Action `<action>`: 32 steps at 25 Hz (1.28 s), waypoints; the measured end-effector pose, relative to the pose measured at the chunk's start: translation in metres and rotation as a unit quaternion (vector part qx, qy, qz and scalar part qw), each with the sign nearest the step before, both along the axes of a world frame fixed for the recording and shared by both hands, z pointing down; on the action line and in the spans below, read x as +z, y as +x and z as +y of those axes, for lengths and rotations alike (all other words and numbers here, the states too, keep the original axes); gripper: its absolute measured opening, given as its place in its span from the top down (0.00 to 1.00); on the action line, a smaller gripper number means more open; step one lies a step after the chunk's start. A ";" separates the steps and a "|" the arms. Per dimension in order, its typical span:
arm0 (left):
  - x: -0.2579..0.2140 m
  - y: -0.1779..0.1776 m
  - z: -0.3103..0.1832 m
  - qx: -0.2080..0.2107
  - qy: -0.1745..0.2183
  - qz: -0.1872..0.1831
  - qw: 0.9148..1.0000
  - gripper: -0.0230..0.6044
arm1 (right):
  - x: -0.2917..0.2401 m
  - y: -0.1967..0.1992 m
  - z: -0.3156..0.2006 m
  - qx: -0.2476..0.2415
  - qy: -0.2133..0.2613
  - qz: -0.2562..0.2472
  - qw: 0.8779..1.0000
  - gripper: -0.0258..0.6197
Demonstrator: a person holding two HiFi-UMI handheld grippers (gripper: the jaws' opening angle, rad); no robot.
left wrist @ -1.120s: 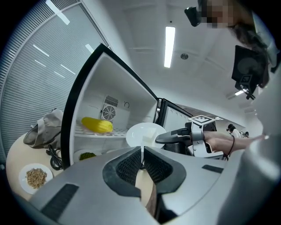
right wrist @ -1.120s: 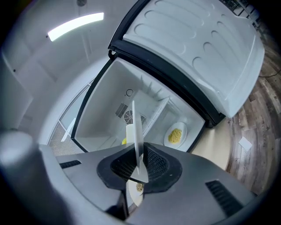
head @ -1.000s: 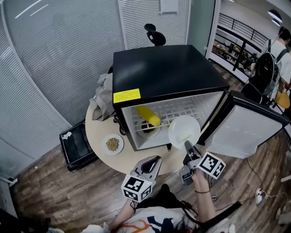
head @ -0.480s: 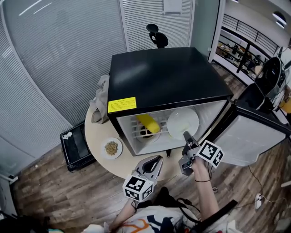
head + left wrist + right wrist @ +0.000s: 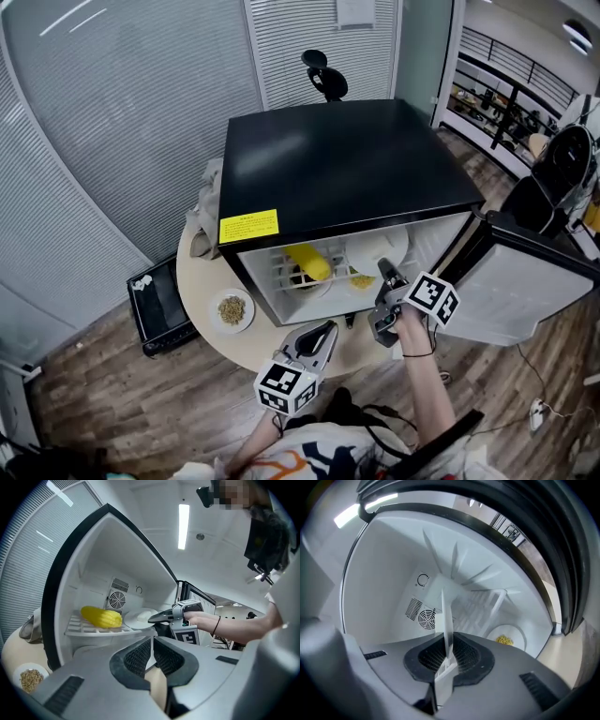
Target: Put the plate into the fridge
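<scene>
White and thin, the plate (image 5: 382,251) is inside the mouth of the fridge (image 5: 347,159), just under its black top and level over the right end of the wire shelf (image 5: 89,626). No view settles whether its underside rests on the wires.

The right gripper (image 5: 385,271) is clenched on the plate's near rim. In the right gripper view that rim runs as a pale blade between the two pads and on toward the fan grille (image 5: 425,618) in the back wall. The plate therefore lies straight ahead of this gripper, deeper into the fridge, with the grip on the edge nearest the person.

A yellow corn cob (image 5: 101,617) lies on the shelf's left end, just beside the plate's left rim. Contact between the two cannot be judged.

The left gripper (image 5: 322,330) hangs well short of the fridge, above the front edge of the round table (image 5: 202,281), its jaws closed on nothing. The right hand is plainly nearer and carries the load.

The coming move is probably to settle the plate on the shelf's right end and let go. The side to mind is the left, toward the corn. A small dish of yellow bits (image 5: 505,640) on the fridge floor sits below the shelf and looks clear of the path. The open door (image 5: 525,281) stands off to the right.
</scene>
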State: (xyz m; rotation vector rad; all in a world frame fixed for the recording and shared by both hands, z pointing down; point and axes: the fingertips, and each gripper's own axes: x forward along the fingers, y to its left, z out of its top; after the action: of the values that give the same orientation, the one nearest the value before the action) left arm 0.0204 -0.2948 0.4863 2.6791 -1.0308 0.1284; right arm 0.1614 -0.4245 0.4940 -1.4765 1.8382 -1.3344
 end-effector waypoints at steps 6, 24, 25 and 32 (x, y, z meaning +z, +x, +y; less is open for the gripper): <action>0.002 -0.004 -0.002 -0.001 -0.004 -0.001 1.000 0.92 | -0.001 0.001 -0.012 0.004 0.002 0.051 0.999 0.90; 0.004 -0.009 -0.003 -0.006 -0.008 -0.003 1.000 0.92 | 0.005 -0.001 -0.027 -0.058 -0.025 0.183 0.981 0.81; 0.004 -0.008 -0.003 -0.006 -0.008 -0.003 1.000 0.92 | 0.004 -0.001 -0.027 -0.061 -0.027 0.200 0.977 0.79; 0.003 -0.004 -0.002 -0.003 -0.003 -0.008 1.000 0.92 | 0.003 0.000 -0.026 -0.074 -0.022 0.345 0.936 0.57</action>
State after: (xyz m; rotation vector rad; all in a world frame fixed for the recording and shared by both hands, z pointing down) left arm 0.0160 -0.2969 0.4892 2.6741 -1.0404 0.1516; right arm 0.1611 -0.4501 0.4966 -2.0452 2.3857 -0.9813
